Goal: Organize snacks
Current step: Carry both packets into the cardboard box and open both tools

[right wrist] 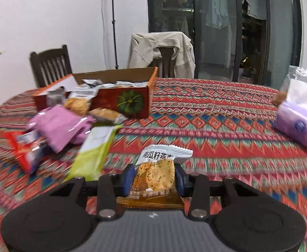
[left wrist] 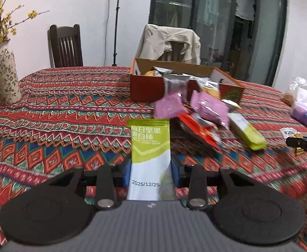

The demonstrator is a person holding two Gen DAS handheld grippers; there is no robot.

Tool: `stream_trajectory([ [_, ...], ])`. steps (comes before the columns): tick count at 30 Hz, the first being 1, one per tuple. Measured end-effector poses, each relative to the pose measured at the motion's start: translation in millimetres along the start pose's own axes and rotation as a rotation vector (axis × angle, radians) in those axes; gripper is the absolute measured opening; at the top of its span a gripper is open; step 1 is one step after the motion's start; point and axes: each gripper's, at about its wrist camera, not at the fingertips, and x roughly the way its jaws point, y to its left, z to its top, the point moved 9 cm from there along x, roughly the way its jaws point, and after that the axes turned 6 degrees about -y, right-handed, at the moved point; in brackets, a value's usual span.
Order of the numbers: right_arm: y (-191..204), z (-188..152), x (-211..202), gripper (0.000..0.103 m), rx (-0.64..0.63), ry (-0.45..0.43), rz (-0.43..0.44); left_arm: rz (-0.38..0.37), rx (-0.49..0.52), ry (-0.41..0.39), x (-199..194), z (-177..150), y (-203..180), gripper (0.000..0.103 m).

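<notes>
My left gripper (left wrist: 151, 168) is shut on a green and white nut bar packet (left wrist: 150, 145), which stands upright between the blue pads above the patterned tablecloth. My right gripper (right wrist: 155, 177) is shut on a pumpkin-seed oat crisp packet (right wrist: 156, 172), white on top and orange below. An open orange cardboard box (left wrist: 142, 88) (right wrist: 123, 103) at the back holds several snack packets. In front of it lies a loose heap: pink packets (left wrist: 209, 107) (right wrist: 58, 126), a red packet (left wrist: 197, 130) (right wrist: 24, 153) and another green and white bar (left wrist: 247, 132) (right wrist: 94, 149).
A flowered vase (left wrist: 6, 75) with yellow branches stands at the far left. A clear plastic bag (left wrist: 305, 103) (right wrist: 300, 115) with a purple packet lies at the right. A dark chair (left wrist: 66, 46) and a chair draped with a beige jacket (left wrist: 170, 42) stand behind the table.
</notes>
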Motion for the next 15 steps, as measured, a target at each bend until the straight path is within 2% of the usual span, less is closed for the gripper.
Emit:
stream_trajectory([
  [5,14,-7,-36,0.039,0.002,-0.024,0.049,0.003,0.007,-0.034,-23,4,-10,0.037],
  [10,23,0,-54,0.039,0.009,-0.066,0.089,-0.012,-0.008,-0.061,-34,14,-20,0.038],
  [12,24,5,-58,0.039,0.020,-0.080,0.109,-0.028,-0.011,-0.071,-34,25,-22,0.038],
  [15,30,24,-58,0.039,0.027,-0.107,0.161,-0.063,0.008,-0.112,-24,60,-26,0.037],
])
